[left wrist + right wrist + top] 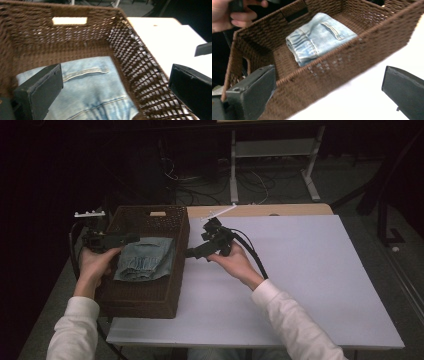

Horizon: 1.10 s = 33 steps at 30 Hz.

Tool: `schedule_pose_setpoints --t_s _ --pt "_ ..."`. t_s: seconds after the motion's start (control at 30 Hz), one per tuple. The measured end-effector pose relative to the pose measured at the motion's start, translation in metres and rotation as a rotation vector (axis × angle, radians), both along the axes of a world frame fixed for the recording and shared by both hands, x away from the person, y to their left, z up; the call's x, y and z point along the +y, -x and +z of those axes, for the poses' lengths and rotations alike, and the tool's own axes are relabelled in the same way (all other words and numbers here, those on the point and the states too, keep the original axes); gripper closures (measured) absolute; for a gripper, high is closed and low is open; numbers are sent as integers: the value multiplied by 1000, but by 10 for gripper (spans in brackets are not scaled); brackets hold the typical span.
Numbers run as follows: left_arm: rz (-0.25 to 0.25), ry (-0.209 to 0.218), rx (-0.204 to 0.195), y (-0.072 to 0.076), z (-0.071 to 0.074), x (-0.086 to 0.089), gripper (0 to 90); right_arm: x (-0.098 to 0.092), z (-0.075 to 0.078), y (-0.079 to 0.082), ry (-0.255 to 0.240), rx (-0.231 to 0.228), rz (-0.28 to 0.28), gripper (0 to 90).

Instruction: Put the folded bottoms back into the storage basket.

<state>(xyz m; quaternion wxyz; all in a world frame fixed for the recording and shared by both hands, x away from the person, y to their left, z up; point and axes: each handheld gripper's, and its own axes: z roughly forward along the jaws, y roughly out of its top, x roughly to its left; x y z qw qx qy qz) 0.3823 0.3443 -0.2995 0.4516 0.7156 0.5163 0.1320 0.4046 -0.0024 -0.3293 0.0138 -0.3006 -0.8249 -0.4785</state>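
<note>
The folded denim garment [145, 259] lay inside the brown wicker basket [150, 301], toward its left wall and far end, touching neither gripper. The left gripper [131, 239] hovered over the basket's left rim, its 2 jaws spread wide with nothing between them. The right gripper [190, 253] sat just outside the basket's right wall above the white table [310, 280], jaws likewise released and empty. The dim light made the garment look like jeans, possibly shorts.
</note>
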Motion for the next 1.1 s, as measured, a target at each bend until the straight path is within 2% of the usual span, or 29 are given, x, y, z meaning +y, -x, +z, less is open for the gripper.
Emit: schedule_pose_setpoints --t_s 0.33,0.47,0.63,0.87,1.1 --pt "-69 34 -80 23 6 -23 0 -35 -1 3 3 -12 -29 0" --pt "-87 44 -104 31 9 -30 0 -48 0 6 -7 -22 -43 0" --pt "-112 63 -157 43 10 -40 0 -64 4 12 -32 -43 -56 0" --pt "-147 70 -189 58 8 -54 0 -85 6 23 -37 -60 -65 0" --pt "-175 96 -203 69 -1 -67 0 -108 -1 37 -48 -61 -84 0"
